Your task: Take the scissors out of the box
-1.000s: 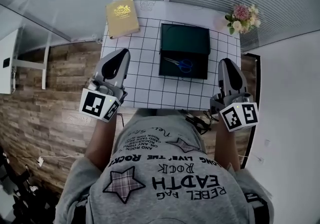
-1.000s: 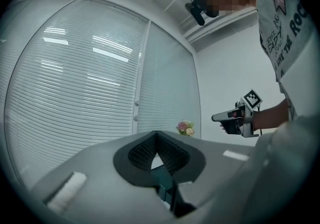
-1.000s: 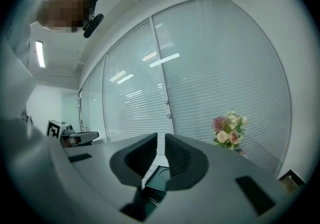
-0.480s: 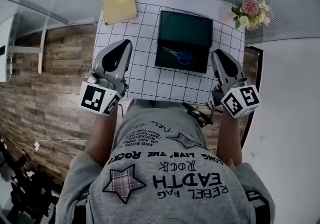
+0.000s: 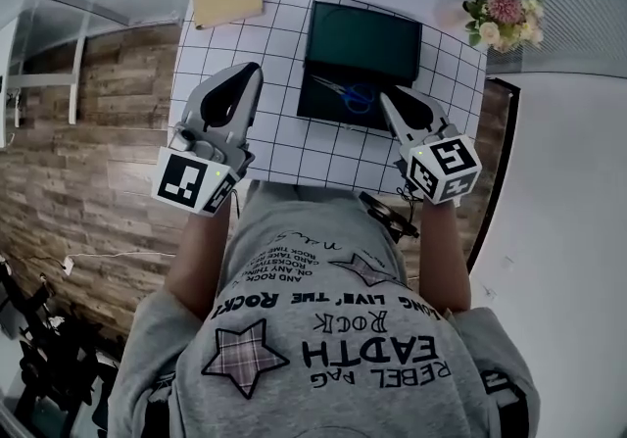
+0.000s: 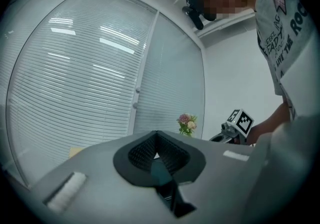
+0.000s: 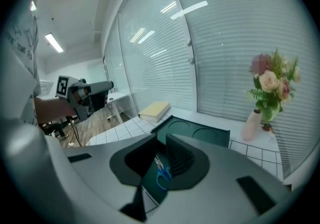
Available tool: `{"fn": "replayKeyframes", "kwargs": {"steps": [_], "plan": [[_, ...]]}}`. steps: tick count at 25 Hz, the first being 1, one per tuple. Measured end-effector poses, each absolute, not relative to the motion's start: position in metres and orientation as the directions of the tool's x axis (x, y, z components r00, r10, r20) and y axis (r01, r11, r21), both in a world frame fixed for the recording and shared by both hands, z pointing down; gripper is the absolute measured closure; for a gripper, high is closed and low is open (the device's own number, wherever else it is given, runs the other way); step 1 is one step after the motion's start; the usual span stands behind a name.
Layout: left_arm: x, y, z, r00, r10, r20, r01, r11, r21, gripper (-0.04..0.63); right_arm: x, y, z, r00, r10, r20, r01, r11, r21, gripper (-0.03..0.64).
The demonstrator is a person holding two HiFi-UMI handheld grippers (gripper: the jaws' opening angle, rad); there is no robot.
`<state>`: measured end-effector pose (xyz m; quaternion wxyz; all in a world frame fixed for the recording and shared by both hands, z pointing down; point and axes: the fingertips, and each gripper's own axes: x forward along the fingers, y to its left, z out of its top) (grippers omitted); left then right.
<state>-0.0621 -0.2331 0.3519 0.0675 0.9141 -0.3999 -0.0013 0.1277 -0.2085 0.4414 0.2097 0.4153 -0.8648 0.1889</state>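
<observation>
While scissors [image 5: 351, 93] lie inside the open box [image 5: 364, 34], left claw [image 5: 249, 70] and right claw [image 5: 386, 94] are pressed together.

Bright, even indoor light; strong fisheye bending, dark vignetted corners, slight softness.

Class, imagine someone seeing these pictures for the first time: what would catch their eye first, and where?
Probably the open dark green box in the middle of the white gridded table, with blue-handled scissors lying inside it. Then the two grey grippers: the right gripper points at the box's near right corner, the left gripper hangs over the table to the box's left.
</observation>
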Motion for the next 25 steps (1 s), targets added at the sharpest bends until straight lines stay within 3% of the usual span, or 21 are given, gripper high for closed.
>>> {"fn": "replayKeyframes", "kwargs": {"steps": [13,16,25], "plan": [[-0.043,-0.227,0.372,0.690,-0.720,0.078,-0.721,-0.675,0.156,0.603,0.121,-0.203,0.531,-0.516,-0.420,0.747,-0.687,0.724,-0.068,0.594],[-0.041,-0.226,0.373,0.691,-0.719,0.082,-0.721,-0.675,0.159,0.603,0.119,-0.202,0.551,-0.493,-0.345,0.799,-0.651,0.756,-0.076,0.494],[-0.035,-0.226,0.378,0.693,-0.715,0.093,-0.719,-0.675,0.166,0.603,0.106,-0.203,0.594,-0.409,-0.184,0.894,-0.527,0.847,-0.067,0.489]]}}
